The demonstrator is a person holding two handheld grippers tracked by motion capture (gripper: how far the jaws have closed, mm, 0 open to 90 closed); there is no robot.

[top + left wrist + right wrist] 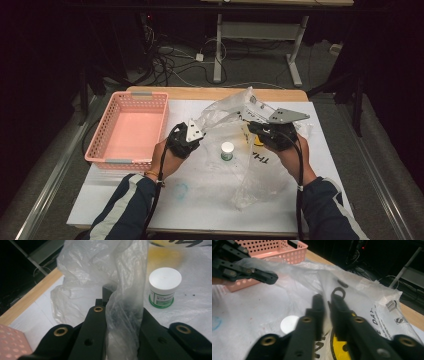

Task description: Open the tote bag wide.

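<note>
Between the left gripper's (120, 315) pressed-together jaws a fold of clear plastic bag (100, 275) is pinched, while the right gripper's (328, 301) jaws, slightly parted, flank the opposite edge, apparently to spread its mouth over the white-lidded jar (165, 286) beyond.

A lab or workshop: dark curtained surroundings, tangled cables (165, 62) on the floor, and a white-covered counter (210, 200) on a metal frame.

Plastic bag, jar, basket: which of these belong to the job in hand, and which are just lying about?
In the job:
plastic bag, pinched by the left gripper
right gripper, at the bag
small white-lidded jar

Lying about:
pink basket
floor cables
</note>
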